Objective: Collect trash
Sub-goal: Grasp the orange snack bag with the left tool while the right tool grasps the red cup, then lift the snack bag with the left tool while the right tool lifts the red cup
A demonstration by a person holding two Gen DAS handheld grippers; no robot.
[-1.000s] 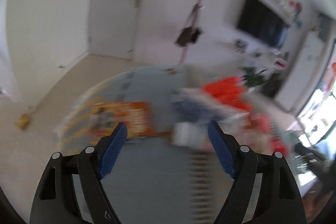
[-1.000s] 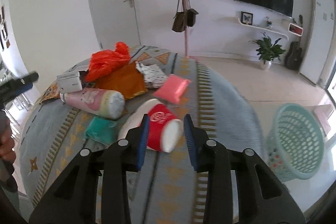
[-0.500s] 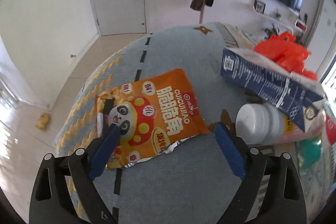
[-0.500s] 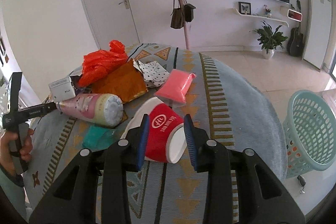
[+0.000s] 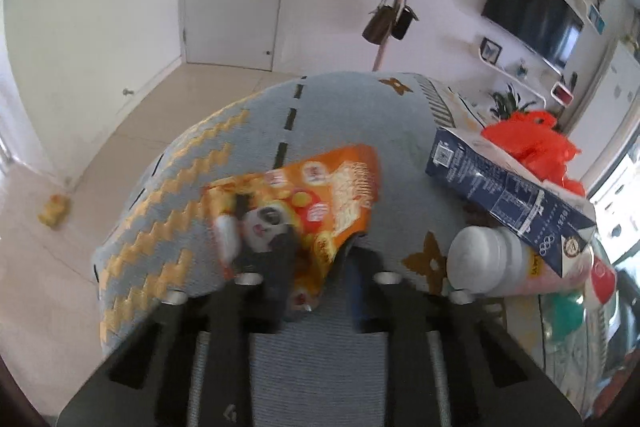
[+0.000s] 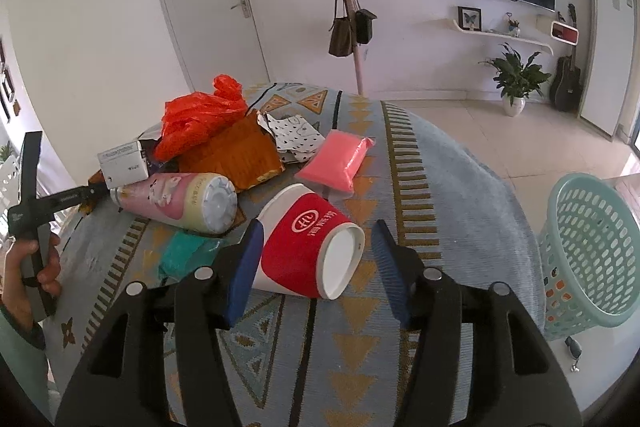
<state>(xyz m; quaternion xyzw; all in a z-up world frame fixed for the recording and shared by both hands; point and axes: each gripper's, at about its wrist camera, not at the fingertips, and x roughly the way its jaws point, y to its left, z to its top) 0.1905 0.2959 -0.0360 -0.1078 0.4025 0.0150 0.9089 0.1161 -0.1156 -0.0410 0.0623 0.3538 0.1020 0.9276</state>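
My left gripper (image 5: 316, 279) is shut on the near edge of an orange snack bag (image 5: 304, 199) with a panda print, lifting and crumpling it off the cloth-covered table (image 5: 340, 107). My right gripper (image 6: 314, 259) is open, its jaws either side of a red and white paper cup (image 6: 308, 251) lying on its side; the cup looks loose between them. A teal mesh waste basket (image 6: 588, 251) stands on the floor to the right of the table.
On the table lie a pink bottle (image 6: 176, 203), a dark blue carton (image 5: 504, 195), an orange plastic bag (image 6: 200, 115), a pink packet (image 6: 336, 163), a teal wrapper (image 6: 184, 251) and a brown bag (image 6: 236, 155). The left hand-held gripper (image 6: 32, 203) shows at far left.
My left gripper closed on the snack bag and raised its edge. My right gripper opened from around the red cup, which now lies between the jaws.
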